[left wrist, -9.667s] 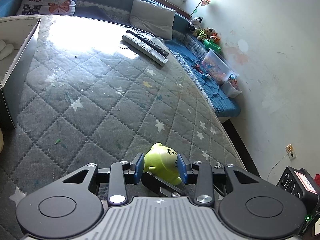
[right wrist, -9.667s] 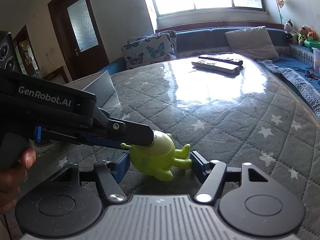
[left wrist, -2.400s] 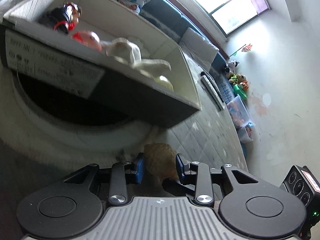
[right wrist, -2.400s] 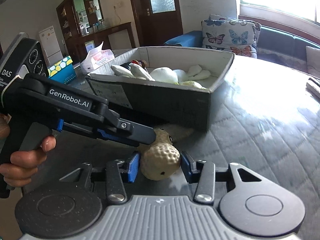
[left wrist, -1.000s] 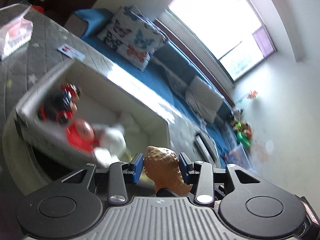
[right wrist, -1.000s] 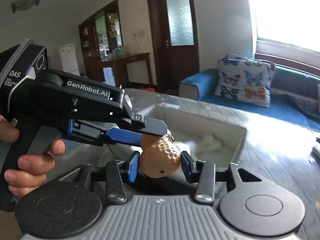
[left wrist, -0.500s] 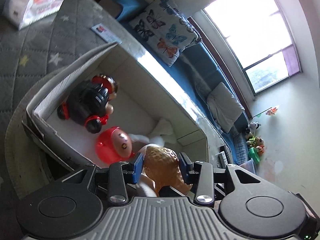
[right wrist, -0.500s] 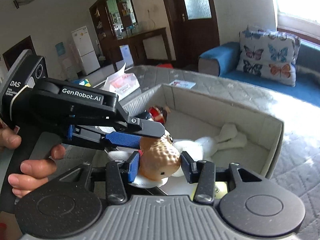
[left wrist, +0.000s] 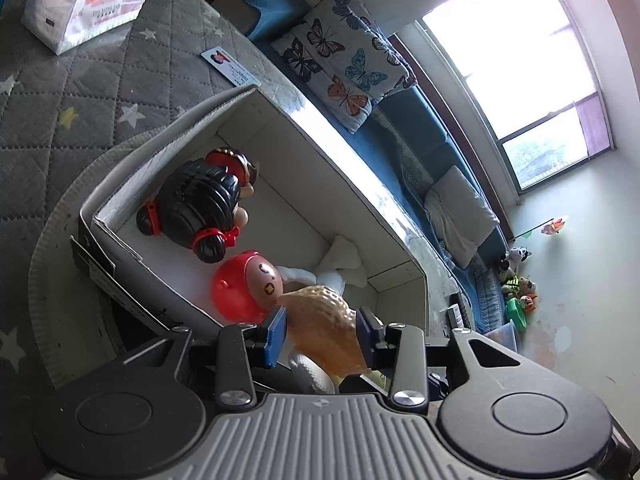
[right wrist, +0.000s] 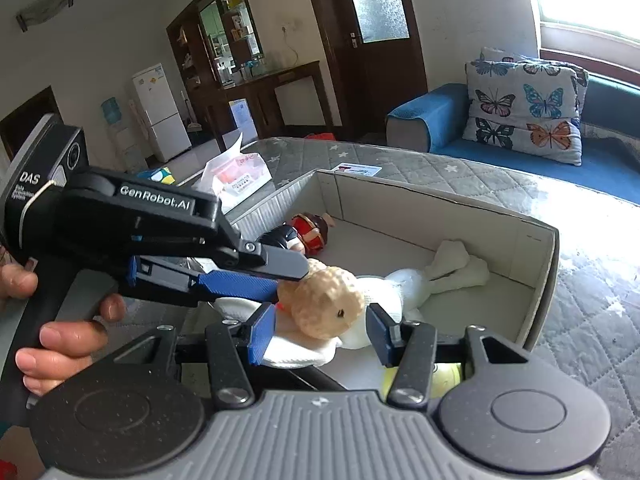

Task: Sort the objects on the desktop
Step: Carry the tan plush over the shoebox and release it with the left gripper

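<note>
1. Already, most of the sorting looks done: the cardboard box (left wrist: pixel 352 168) holds a black-haired doll (left wrist: pixel 196 208), a red round-headed figure (left wrist: pixel 244 288) and a white plush toy (right wrist: pixel 436 272), and a yellow-green toy (right wrist: pixel 448 376) shows low at the box's near corner, half hidden behind the gripper bodies.

2. The piece in hand is the tan bumpy toy (right wrist: pixel 324 304), which hangs inside the box opening just above the white plush toy, not yet lying on the floor of the box.

3. The left gripper (left wrist: pixel 320 330) clamps the tan bumpy toy, its blue pads pressing on both sides in its own view; its jaws have just been closing a little onto the toy.

4. The right gripper (right wrist: pixel 320 330) has let go: its jaws have just been opening, and daylight shows between each pad and the toy's head, though the toy sits between them.

5. What is left for this piece, by judgement, is the release from the left gripper so the toy drops among the others.

6. On the quilted tabletop (left wrist: pixel 80 92) outside the box lie a tissue pack (left wrist: pixel 84 4) and a small card (left wrist: pixel 236 70); whether these belong to the sorting cannot be told.

7. Remote controls at the far end of the box are barely visible in the left view, so further items may remain.
</note>
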`<state>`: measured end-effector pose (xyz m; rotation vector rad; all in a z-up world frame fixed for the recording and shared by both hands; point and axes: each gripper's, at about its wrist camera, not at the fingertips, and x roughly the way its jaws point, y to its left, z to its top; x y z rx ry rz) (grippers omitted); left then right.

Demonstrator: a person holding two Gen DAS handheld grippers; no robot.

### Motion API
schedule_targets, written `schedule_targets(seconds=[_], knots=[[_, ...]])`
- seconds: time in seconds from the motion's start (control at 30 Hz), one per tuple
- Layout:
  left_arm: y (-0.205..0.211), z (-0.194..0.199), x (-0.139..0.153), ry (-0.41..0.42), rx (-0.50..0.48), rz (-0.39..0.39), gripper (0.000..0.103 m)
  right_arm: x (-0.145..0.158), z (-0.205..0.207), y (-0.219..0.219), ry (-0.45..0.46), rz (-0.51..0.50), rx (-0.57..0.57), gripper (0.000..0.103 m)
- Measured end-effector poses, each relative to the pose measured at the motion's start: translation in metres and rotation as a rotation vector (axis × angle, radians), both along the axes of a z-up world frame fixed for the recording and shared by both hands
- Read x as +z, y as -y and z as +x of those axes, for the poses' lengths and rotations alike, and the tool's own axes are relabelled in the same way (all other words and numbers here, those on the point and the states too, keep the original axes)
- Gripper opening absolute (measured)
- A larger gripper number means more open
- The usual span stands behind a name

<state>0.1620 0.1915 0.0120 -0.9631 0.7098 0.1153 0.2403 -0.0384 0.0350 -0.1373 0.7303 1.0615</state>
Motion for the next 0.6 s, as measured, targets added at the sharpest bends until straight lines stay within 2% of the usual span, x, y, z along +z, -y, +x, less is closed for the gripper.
schedule_targets(seconds=[0.27,0.4,0.5,0.6], knots=[[0.003,-0.014,0.015,0.017,0.001,0.064,0.04,0.007,-0.014,0.009,0.033,0.008,-0.045,0.051],[0.01,-0.024,0.025,0.036,-0.015,0.151,0.04,0.011,-0.029,0.015,0.063,0.014,-0.077,0.06],[0.019,-0.033,0.033,0.052,-0.034,0.231,0.04,0.013,-0.041,0.019,0.082,0.019,-0.099,0.061],[0.028,-0.043,0.039,0.069,-0.05,0.297,0.04,0.015,-0.053,0.023,0.088,0.03,-0.116,0.07]])
